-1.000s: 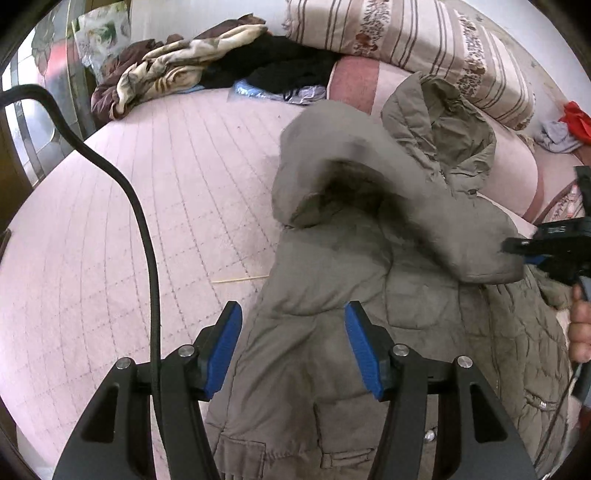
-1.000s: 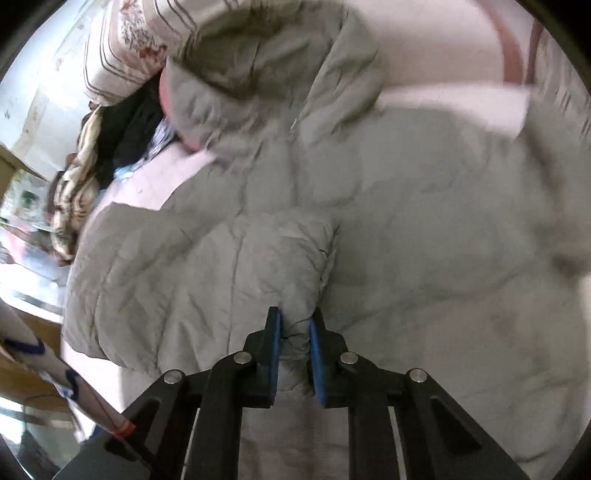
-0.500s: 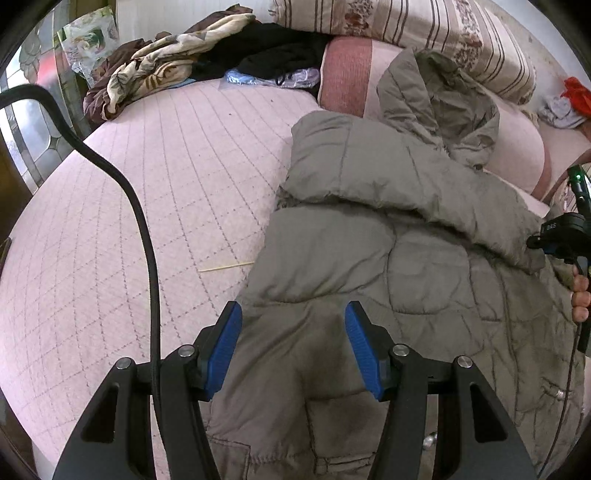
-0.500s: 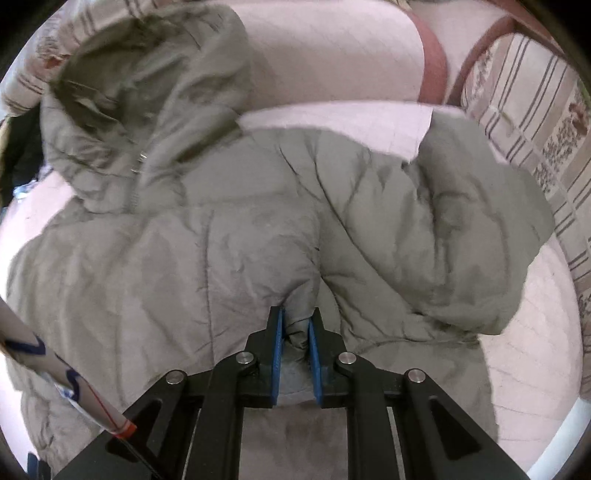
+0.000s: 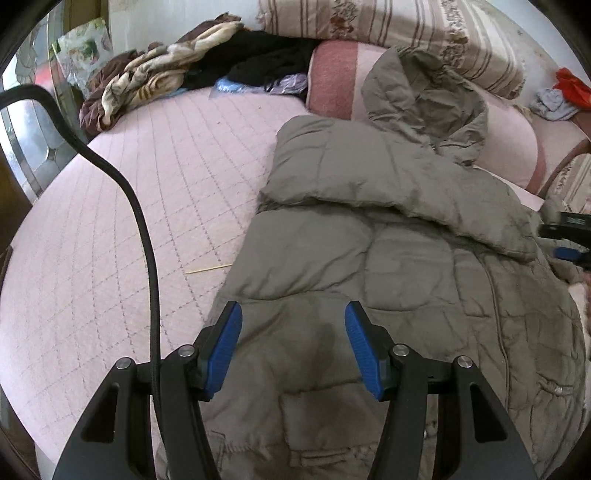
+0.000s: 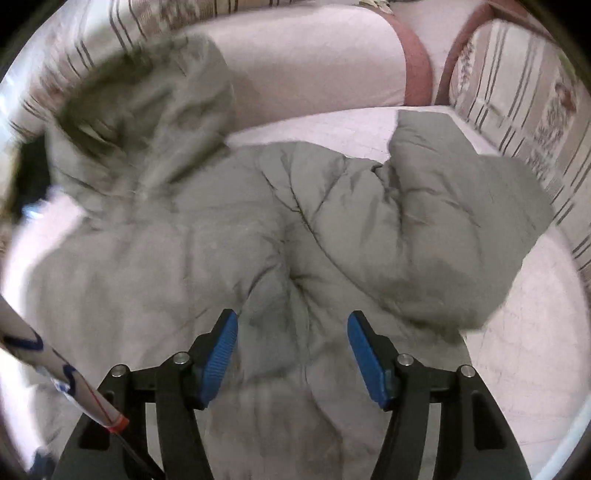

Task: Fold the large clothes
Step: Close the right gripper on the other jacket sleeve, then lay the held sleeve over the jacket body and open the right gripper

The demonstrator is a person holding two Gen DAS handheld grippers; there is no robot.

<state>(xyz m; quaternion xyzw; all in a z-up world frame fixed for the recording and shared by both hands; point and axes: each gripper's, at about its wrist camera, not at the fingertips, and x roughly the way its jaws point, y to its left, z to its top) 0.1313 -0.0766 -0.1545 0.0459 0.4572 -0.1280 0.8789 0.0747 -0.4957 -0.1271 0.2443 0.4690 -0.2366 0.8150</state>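
A large grey-green padded hooded jacket (image 5: 388, 266) lies spread on the pink quilted bed (image 5: 140, 206). One sleeve (image 5: 369, 177) is folded across its chest, and the hood (image 5: 424, 96) rests against a pink bolster. My left gripper (image 5: 293, 347) is open and empty above the jacket's lower part. My right gripper (image 6: 291, 354) is open and empty above the jacket's middle (image 6: 207, 258); it also shows at the left wrist view's right edge (image 5: 565, 236). The other sleeve (image 6: 443, 229) lies out to the right.
A pile of clothes and a blanket (image 5: 177, 77) lies at the bed's far left. Striped pillows (image 5: 388, 26) and a pink bolster (image 5: 509, 140) line the head. A striped cushion (image 6: 524, 92) stands right. A thin stick (image 5: 208, 268) lies on the bed. A black cable (image 5: 110, 173) hangs left.
My right gripper carried the sleeve across the jacket, laid it on the chest, then opened and let go. The left gripper stayed open over the jacket's lower part.
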